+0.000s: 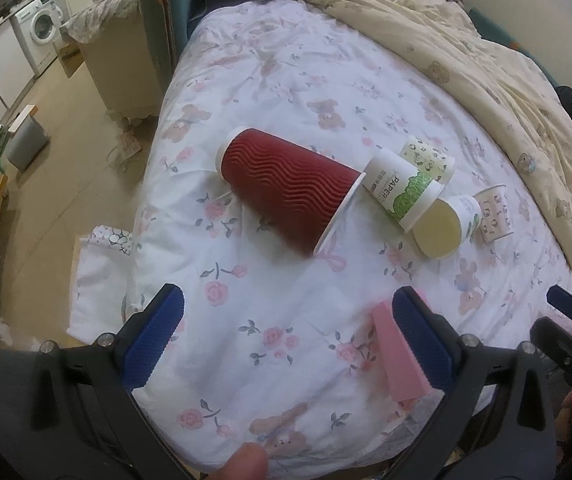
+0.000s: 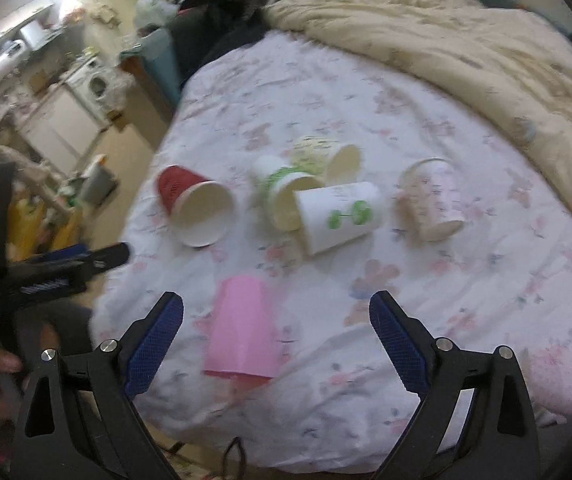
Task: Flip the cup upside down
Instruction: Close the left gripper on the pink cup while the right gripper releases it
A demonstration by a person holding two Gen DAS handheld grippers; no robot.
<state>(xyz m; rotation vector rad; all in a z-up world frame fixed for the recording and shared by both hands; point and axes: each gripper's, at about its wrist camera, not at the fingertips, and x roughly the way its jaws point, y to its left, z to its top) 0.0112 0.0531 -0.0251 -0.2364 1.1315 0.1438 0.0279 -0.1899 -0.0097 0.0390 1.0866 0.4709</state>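
Several paper cups lie on their sides on a floral bedsheet (image 1: pixel 286 80). A red ribbed cup (image 1: pixel 286 184) lies ahead of my left gripper (image 1: pixel 288 308), which is open and empty. A pink cup (image 2: pixel 241 328) stands upside down between the fingers of my open right gripper (image 2: pixel 275 308), nearer the left finger; it also shows beside my left gripper's right finger (image 1: pixel 396 354). Further off lie the red cup (image 2: pixel 193 204), a green-leaf cup (image 2: pixel 281 196), a white cup with green print (image 2: pixel 338 216), a spotted cup (image 2: pixel 326 154) and a pink-patterned cup (image 2: pixel 432 200).
A cream quilt (image 1: pixel 466 40) is bunched along the bed's far and right side. The bed's left edge drops to a tan floor (image 1: pixel 65 180) with a grey bin (image 1: pixel 25 140) and a washing machine (image 1: pixel 41 24). The other gripper shows at each view's edge (image 2: pixel 45 276).
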